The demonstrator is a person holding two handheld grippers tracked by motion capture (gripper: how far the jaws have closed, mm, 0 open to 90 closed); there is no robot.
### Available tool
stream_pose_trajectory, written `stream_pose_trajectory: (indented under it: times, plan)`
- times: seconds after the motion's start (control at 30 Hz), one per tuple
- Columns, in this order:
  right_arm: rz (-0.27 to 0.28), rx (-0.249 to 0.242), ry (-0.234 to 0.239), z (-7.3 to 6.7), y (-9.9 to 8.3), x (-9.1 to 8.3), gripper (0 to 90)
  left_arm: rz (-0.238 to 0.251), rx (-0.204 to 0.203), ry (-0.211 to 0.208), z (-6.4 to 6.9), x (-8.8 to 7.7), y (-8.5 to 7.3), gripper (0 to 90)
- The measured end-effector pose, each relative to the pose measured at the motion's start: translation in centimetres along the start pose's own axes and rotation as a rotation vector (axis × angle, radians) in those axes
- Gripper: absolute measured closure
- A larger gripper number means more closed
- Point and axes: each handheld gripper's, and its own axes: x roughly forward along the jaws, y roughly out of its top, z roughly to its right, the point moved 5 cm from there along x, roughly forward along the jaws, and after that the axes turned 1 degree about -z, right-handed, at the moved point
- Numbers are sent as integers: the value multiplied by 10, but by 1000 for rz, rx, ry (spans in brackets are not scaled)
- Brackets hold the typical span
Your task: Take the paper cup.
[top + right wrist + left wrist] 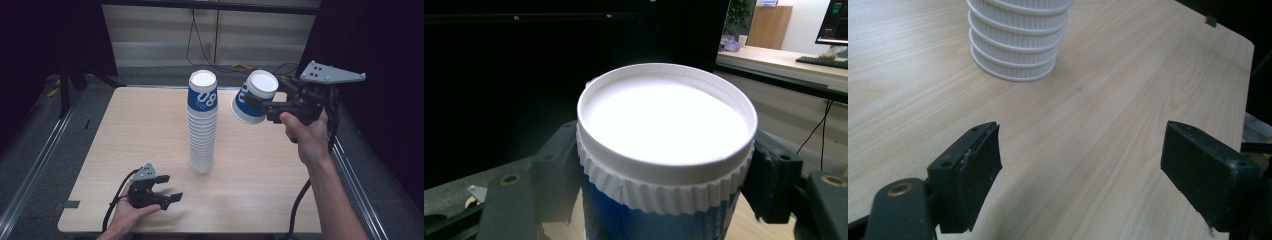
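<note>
A tall stack of upturned paper cups (202,125), blue and white with "08" on the top one, stands mid-table; its white ribbed lower rims (1018,37) show in the left gripper view. My right gripper (260,102) is shut on a single blue and white cup (255,97), held in the air to the right of the stack's top, tilted, base up. In the right gripper view both black jaws press the sides of that cup (666,150). My left gripper (167,187) rests open near the table's front edge, nothing between its fingers (970,172).
The light wooden table (150,130) has bare room left and right of the stack. A cable runs from each gripper off the front edge. Dark curtains and metal floor rails flank the table; cables lie on the floor behind it.
</note>
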Motion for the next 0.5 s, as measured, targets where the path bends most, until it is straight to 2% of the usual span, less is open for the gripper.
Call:
stream_pose_trajectory:
  times: [0.17,0.27,0.37,0.4,0.43,0.47,0.5]
  plan:
    - [0,-13,24,-6,-20,5,280,16,3,-11,-1,-4,2,160]
    - [-22,-11,26,-7,-34,11,280,23,8,-9,-1,-7,4,160]
    - [-29,-1,30,-7,-41,12,280,27,15,-13,0,-9,5,160]
    - [-24,3,33,-8,-49,13,280,28,16,-13,0,-10,6,160]
    - [-24,3,33,-8,-49,13,280,29,10,-10,-1,-10,6,160]
    - [-9,22,53,-9,-58,15,279,35,-13,-28,-2,-11,7,159]
    - [-9,22,53,-9,-58,15,279,35,-13,-28,-2,-11,7,159]
